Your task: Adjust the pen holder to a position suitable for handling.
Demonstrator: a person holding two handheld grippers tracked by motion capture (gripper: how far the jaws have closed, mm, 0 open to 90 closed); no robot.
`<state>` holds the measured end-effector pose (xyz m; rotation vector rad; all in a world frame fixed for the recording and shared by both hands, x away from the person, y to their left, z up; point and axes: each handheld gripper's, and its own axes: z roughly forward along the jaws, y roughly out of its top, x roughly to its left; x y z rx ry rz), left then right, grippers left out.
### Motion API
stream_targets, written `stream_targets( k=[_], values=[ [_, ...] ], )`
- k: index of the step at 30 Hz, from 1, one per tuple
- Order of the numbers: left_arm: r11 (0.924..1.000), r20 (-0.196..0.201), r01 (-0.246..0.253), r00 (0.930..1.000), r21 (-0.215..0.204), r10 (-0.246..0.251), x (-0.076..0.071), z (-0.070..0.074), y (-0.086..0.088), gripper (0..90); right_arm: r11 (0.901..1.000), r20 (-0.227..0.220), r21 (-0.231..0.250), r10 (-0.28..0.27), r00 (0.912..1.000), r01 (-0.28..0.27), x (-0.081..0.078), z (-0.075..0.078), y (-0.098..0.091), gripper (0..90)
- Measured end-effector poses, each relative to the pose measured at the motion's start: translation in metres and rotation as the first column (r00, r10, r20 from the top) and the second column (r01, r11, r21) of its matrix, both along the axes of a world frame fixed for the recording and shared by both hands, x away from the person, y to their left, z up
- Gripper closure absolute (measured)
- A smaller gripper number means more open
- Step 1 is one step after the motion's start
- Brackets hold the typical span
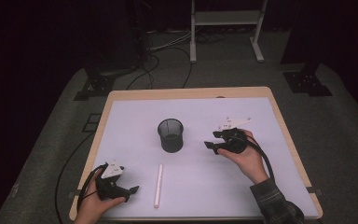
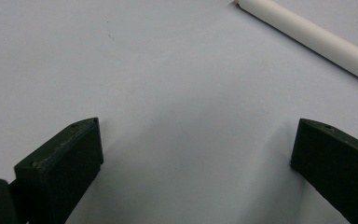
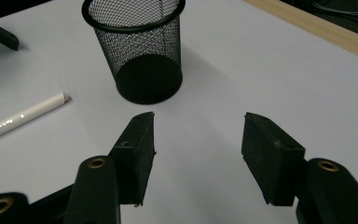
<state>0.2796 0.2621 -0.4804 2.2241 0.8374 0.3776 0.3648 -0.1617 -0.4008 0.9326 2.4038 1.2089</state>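
The white stick (image 1: 158, 185) lies flat on the table (image 1: 121, 121), just right of the wide-open, empty left hand-held gripper (image 1: 131, 191). Straddle its middle squarely before closing. The right hand-held gripper (image 1: 213, 142), half open and empty, hovers beside the mesh cup (image 1: 170, 135).

I count one white stick (image 1: 158, 185) lying on the worktop (image 1: 196, 112), and one black mesh cup (image 1: 170, 135) standing on it. I have two claws, the left claw (image 1: 131, 192) and the right claw (image 1: 211, 142). There is one worktop.
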Motion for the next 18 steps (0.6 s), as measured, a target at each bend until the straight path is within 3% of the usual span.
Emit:
stream_targets(
  k=[18],
  values=[
    [1.0, 0.001, 0.002, 1.0, 0.001, -0.002, 0.0, 0.0, 0.0, 1.3, 0.9989, -0.007, 0.015, 0.044, 0.999, -0.044, 0.03, 0.014, 0.037, 48.8]
  ],
)
